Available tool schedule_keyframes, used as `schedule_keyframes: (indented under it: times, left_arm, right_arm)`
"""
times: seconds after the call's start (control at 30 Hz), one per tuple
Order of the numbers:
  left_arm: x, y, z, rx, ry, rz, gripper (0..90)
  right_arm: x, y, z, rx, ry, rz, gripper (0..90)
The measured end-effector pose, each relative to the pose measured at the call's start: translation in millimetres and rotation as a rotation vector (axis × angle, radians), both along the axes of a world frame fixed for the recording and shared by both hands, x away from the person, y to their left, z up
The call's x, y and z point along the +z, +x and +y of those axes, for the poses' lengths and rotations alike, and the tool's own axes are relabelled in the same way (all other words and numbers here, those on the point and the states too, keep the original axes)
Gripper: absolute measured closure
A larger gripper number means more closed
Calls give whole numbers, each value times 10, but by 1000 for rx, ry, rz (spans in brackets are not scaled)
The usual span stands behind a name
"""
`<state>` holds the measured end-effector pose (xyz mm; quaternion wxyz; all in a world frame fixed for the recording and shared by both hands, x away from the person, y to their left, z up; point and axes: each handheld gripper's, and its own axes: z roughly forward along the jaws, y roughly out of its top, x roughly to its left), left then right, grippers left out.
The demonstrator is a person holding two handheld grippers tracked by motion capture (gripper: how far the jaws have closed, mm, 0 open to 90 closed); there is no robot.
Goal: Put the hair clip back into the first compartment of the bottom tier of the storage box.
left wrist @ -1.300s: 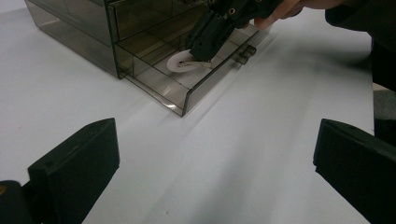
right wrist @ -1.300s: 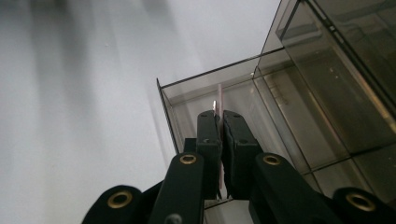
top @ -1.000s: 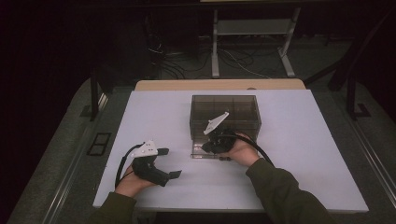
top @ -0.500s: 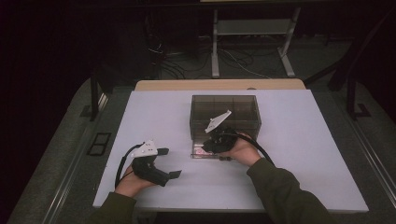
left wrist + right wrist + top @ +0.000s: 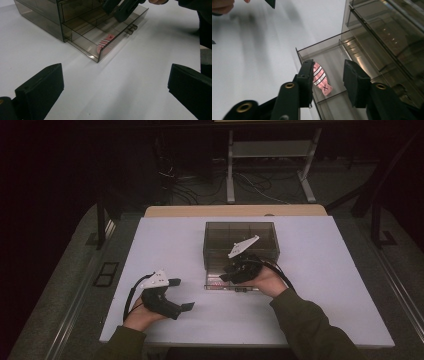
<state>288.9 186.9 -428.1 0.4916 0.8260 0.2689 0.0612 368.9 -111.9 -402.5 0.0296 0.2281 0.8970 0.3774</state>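
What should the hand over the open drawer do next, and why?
Probably lift the right gripper clear of the smoky clear plastic drawer. Its fingers have just been opening, and the pink striped fish-shaped piece lies loose on the drawer floor.

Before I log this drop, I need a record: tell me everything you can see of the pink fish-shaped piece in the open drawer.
The pink fish-shaped piece is small, flat and glossy, with pale stripes across its body and a black X near one end. It lies flat on the floor of the pulled-out smoky clear plastic drawer, in a compartment at the drawer's front corner. It lies loose below the right gripper, whose open jaws do not touch it.
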Motion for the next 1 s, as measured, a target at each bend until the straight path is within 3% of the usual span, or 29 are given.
schedule_keyframes:
  times: [0.1, 0.47, 1.0]
  left_arm:
    - [-3, 7, -2, 2, 4, 2, 0]
    - [-29, 18, 0, 1, 11, 6, 0]
    - [-36, 7, -15, -6, 12, 7, 0]
  right_arm:
    - [14, -17, -44, -26, 32, 17, 548]
    - [40, -49, -212, -50, 54, 4, 473]
    - [60, -233, -523, -108, 105, -55, 381]
